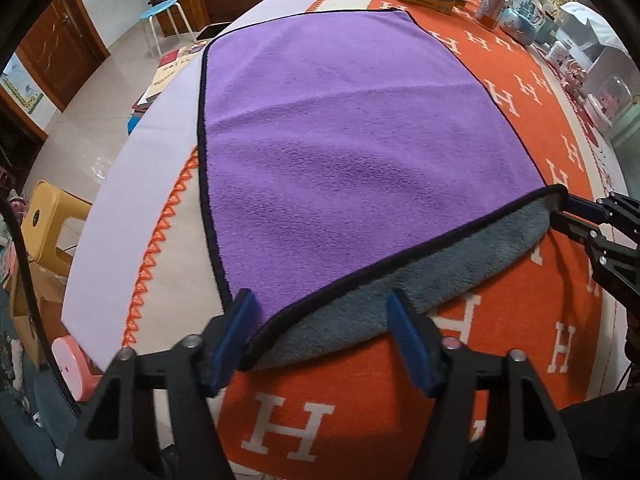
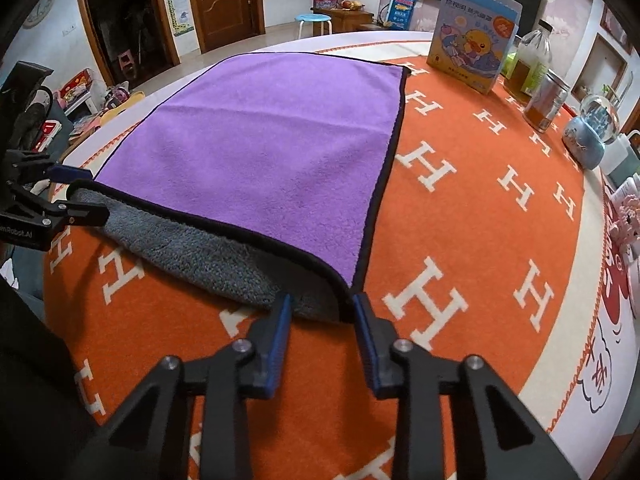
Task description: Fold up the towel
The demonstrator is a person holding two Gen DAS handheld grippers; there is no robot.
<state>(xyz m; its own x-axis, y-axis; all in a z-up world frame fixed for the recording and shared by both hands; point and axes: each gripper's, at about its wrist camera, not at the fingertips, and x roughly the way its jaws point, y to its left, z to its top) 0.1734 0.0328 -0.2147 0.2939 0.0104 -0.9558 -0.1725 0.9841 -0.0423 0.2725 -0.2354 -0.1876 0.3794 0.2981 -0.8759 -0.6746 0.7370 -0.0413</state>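
A purple towel [image 1: 340, 132] with black trim and a grey underside lies spread on the orange table cover; it also shows in the right wrist view [image 2: 260, 140]. Its near edge is raised, showing the grey side [image 1: 360, 312]. My left gripper [image 1: 320, 320] is open, its blue pads either side of the near left corner. My right gripper [image 2: 320, 312] is open around the near right corner, fingers standing apart. Each gripper shows in the other's view, the right [image 1: 560, 208] and the left [image 2: 76, 192] at the towel's corners.
An orange cover with white H letters [image 2: 440, 200] covers the table. A duck-print box [image 2: 472, 40], jars [image 2: 548, 96] and a snow globe [image 2: 592, 132] stand along the far right. The table's left edge [image 1: 120, 200] drops to the floor with stools and boxes.
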